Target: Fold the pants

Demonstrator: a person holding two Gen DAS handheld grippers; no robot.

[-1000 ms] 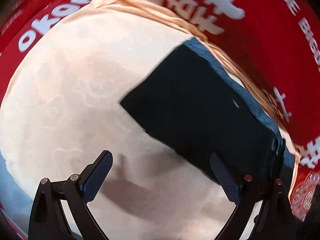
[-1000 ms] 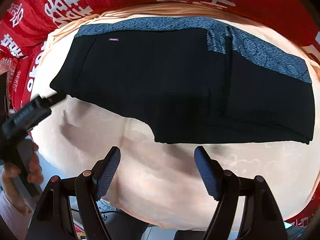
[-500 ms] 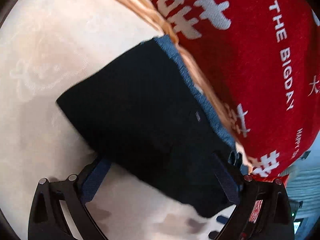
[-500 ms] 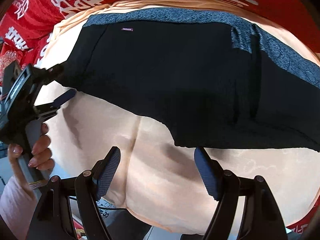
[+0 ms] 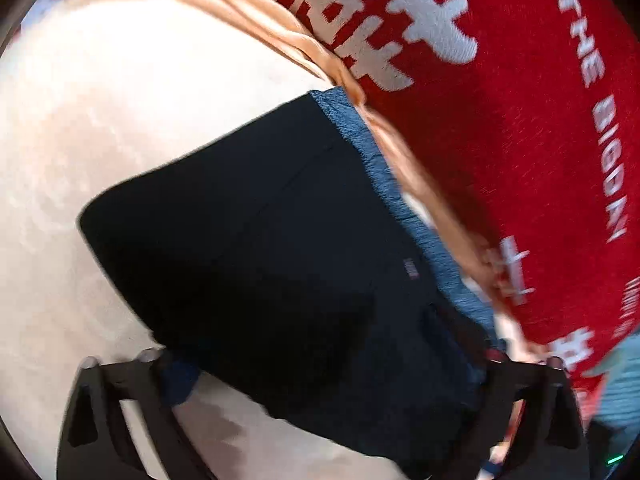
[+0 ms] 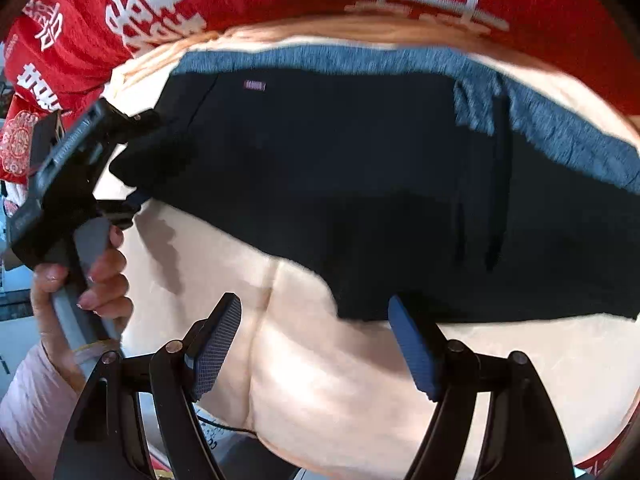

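Now the black fabric pants with a grey-blue heathered waistband (image 6: 360, 184) lie flat on the peach quilted cover (image 6: 344, 380), beside a red cloth with white lettering (image 5: 520, 128). At nine o'clock the left gripper (image 6: 138, 168) straddles the pants' corner, fingers spread. At six o'clock the right gripper (image 6: 316, 344) hovers spread, empty.

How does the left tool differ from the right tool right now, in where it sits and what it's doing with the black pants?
The left tool straddles a corner of the black pants with the grey-blue waistband, one finger above the cloth and one beneath; the right tool hovers over bare peach bedding, short of the pants' lower edge. The left tool's fingers are mostly hidden by fabric; the right tool's blue pads show fully. Both are open.
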